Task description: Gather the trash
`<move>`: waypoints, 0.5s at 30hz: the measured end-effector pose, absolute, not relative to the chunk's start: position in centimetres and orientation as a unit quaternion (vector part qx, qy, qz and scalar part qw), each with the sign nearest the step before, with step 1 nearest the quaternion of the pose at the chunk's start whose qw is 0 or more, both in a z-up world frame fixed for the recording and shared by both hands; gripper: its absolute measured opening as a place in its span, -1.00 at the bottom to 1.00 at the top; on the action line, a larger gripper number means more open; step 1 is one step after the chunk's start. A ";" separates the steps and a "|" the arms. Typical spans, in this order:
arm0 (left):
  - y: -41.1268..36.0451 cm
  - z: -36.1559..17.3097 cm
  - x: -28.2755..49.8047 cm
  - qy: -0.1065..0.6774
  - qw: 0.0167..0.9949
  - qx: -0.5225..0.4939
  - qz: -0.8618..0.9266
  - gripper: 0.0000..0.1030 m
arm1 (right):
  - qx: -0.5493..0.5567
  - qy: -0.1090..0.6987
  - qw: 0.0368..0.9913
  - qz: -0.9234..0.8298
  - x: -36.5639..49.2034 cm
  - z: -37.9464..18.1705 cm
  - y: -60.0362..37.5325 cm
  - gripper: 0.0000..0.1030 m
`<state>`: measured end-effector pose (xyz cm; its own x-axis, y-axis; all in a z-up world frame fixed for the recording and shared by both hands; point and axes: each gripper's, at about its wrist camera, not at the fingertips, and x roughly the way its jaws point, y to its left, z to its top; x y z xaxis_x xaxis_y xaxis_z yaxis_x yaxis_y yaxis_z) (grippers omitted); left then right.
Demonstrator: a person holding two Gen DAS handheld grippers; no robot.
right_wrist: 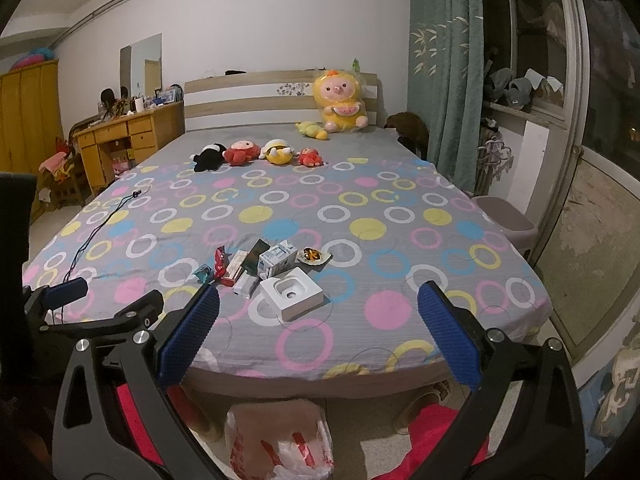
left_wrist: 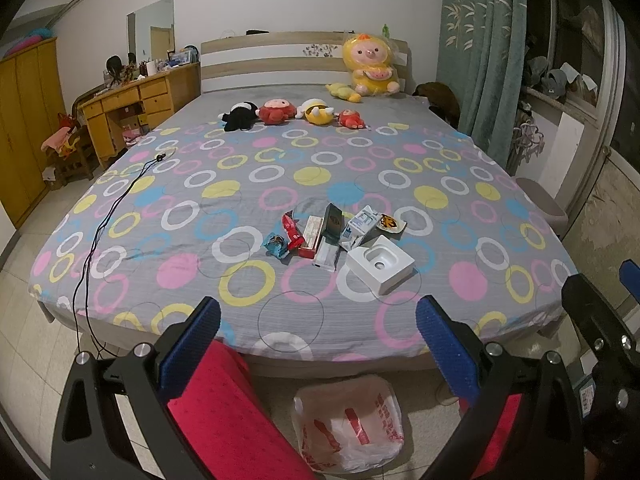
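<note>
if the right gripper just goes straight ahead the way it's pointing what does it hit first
Probably the white square box at the near edge of the trash pile on the bed. The right gripper is open and empty; depth is uncertain, and it may touch the bedspread first.

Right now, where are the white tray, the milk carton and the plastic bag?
white tray (left_wrist: 380, 266): left wrist view, raised rim.
milk carton (right_wrist: 277, 261): right wrist view, front face.
plastic bag (left_wrist: 348, 424): left wrist view, crumpled middle.

A bed (left_wrist: 280, 168) with a circle-patterned sheet fills a white-walled bedroom, with a yellow wooden desk (left_wrist: 128, 108) left and green curtains (left_wrist: 480, 60) by the window (right_wrist: 532, 32) right.
</note>
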<state>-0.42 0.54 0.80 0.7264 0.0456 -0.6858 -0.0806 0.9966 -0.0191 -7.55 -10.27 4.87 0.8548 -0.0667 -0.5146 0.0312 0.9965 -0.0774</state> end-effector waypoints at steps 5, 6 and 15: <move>1.2 0.3 0.7 0.385 0.922 -0.027 0.023 0.87 | -0.037 0.277 0.960 -0.018 -6.7 4.2 -10.4 0.89; 1.5 0.1 1.2 0.392 0.919 -0.031 0.017 0.87 | -0.037 0.279 0.959 -0.014 -6.4 4.3 -11.0 0.89; 6.0 -1.3 6.0 0.434 0.900 -0.037 0.008 0.86 | -0.046 0.281 0.958 0.018 -3.6 3.5 -13.0 0.89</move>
